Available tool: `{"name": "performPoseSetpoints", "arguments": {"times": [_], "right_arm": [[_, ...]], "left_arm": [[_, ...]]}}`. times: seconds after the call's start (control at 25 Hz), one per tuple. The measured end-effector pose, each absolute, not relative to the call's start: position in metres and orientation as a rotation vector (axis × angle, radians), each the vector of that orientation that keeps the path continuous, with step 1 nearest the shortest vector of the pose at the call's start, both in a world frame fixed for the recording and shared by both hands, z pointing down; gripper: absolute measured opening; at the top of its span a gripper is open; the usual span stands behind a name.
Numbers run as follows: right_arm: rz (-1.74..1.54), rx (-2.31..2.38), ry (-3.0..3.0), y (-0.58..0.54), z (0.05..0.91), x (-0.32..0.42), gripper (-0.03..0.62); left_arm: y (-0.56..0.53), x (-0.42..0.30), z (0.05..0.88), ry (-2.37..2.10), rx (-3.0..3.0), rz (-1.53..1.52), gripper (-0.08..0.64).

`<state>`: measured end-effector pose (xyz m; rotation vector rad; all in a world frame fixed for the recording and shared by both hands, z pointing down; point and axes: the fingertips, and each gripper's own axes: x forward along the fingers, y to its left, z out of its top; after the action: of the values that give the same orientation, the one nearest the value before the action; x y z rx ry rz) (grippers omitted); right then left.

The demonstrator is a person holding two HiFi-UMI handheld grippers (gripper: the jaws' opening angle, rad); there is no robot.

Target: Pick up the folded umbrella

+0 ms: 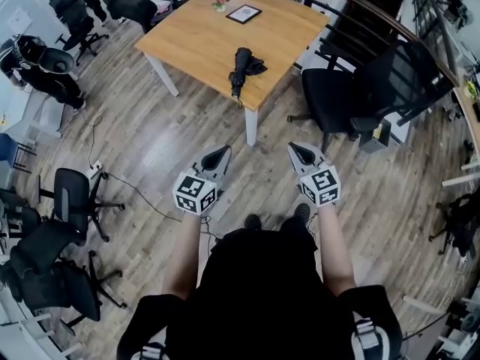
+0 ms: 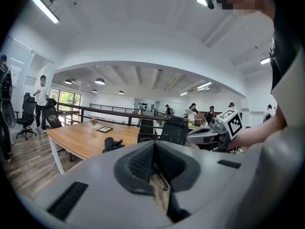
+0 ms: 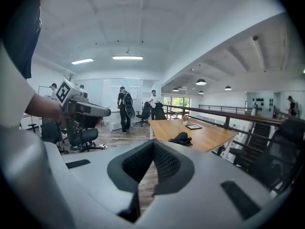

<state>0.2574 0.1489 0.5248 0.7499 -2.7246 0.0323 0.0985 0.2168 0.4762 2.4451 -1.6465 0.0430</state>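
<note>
A black folded umbrella lies on the wooden table near its front right corner. It also shows small on the table in the left gripper view and in the right gripper view. My left gripper and right gripper hang side by side over the floor, well short of the table. Both are shut with nothing between their jaws, tips pointing toward the table. The left gripper's jaws and the right gripper's jaws meet at the tips.
A framed picture and a small flower pot stand at the table's far side. A black office chair sits right of the table by a railing. More chairs and a floor cable lie at the left.
</note>
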Motion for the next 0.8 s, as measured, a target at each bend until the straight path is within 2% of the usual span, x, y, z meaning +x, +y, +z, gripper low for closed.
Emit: {"name": "performPoseSetpoints", "arguments": {"times": [0.8], "right_arm": [[0.011,0.713,-2.701,0.150,0.531,0.239,0.009]], "left_arm": [[0.213,0.083,0.488,-1.654,2.418,0.043,0.023]]}}
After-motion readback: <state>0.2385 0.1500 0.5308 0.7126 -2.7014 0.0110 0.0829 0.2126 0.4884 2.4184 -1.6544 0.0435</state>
